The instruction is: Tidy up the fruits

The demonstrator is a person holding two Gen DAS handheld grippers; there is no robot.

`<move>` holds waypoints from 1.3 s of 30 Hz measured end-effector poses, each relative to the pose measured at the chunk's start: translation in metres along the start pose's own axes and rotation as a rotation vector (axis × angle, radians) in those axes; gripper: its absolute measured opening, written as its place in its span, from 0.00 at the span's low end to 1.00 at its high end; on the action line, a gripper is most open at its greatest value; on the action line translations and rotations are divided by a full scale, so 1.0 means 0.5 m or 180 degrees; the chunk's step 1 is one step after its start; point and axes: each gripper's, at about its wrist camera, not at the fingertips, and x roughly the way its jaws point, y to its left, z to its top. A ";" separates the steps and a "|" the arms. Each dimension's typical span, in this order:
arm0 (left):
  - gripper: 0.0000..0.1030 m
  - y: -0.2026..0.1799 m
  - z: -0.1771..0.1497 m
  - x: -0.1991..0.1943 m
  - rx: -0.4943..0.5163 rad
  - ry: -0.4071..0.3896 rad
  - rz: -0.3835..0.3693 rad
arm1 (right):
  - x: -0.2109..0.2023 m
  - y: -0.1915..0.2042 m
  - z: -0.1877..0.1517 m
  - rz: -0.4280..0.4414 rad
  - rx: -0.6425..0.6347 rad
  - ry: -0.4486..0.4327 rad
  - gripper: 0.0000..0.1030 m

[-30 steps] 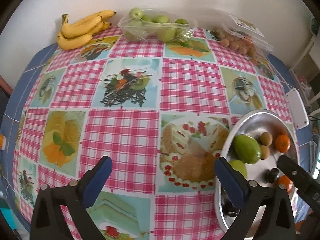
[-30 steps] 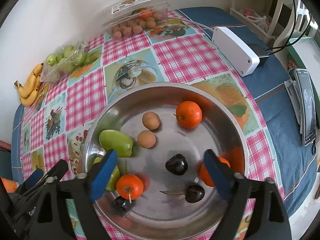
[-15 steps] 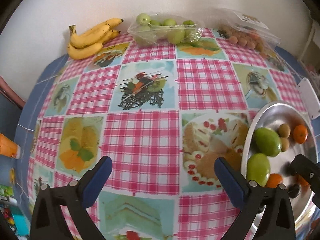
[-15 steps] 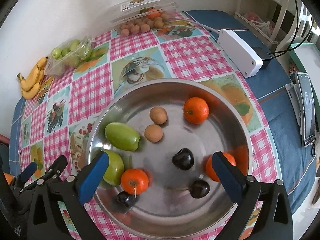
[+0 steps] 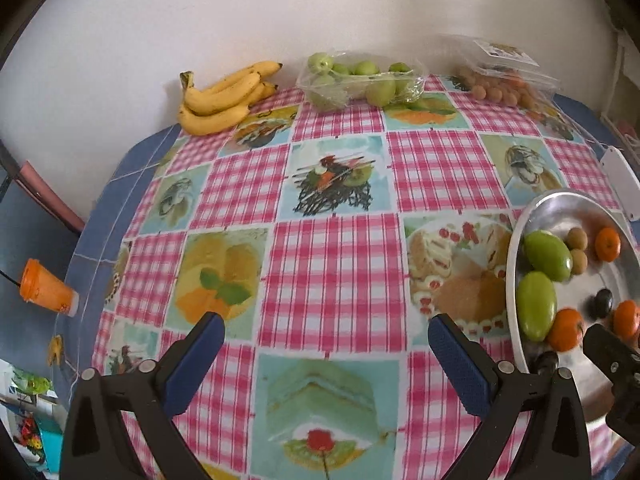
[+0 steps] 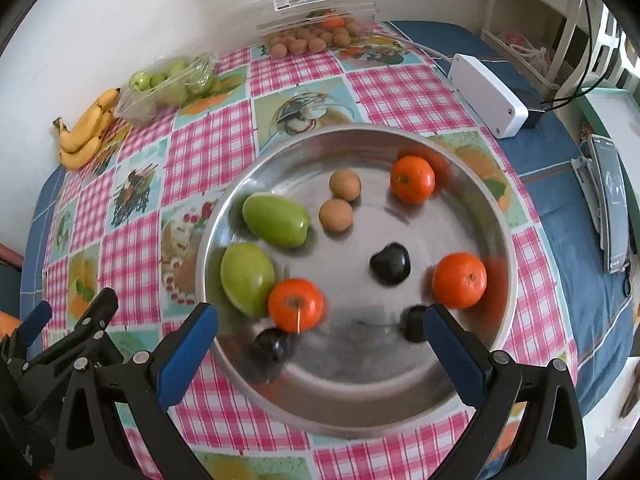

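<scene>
A steel bowl (image 6: 505, 216) on the checked tablecloth holds two green fruits (image 6: 276, 220), three tangerines (image 6: 412, 179), two brown longans (image 6: 336, 215) and three dark cherries (image 6: 390, 263). My right gripper (image 6: 320, 314) hangs over the bowl's near side, open, with nothing pressed between its pads. My left gripper (image 5: 325, 322) is open over bare tablecloth, left of the bowl (image 5: 516, 248). Along the far wall lie bananas (image 5: 224, 98), a bag of green fruits (image 5: 360, 80) and a clear box of longans (image 5: 500, 84).
A white power adapter (image 6: 486, 94) with cables sits right of the bowl, and a phone (image 6: 610, 200) lies further right on the blue cloth. An orange cup (image 5: 46, 286) stands off the table's left edge. The wall closes off the far side.
The right gripper's jaws spread wider and it drew back toward the bowl's near rim. The left gripper shifted left and tilted up, so the bowl slid to its view's right edge.
</scene>
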 end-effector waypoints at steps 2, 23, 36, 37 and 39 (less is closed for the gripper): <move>1.00 0.006 -0.010 -0.008 -0.0023 0.0030 -0.0024 | -0.008 0.004 -0.012 -0.0017 -0.0029 -0.0017 0.99; 1.00 0.071 -0.103 -0.047 -0.0189 0.0291 -0.0219 | -0.042 0.015 -0.113 -0.0073 -0.0160 -0.0071 0.99; 1.00 0.083 -0.110 -0.048 -0.0311 0.0339 -0.0267 | -0.051 0.013 -0.114 -0.0057 -0.0161 -0.0102 0.99; 1.00 0.085 -0.109 -0.048 -0.0322 0.0338 -0.0267 | -0.051 0.014 -0.113 -0.0059 -0.0167 -0.0100 0.99; 1.00 0.089 -0.106 -0.049 -0.0357 0.0340 -0.0276 | -0.049 0.016 -0.113 -0.0070 -0.0187 -0.0091 0.99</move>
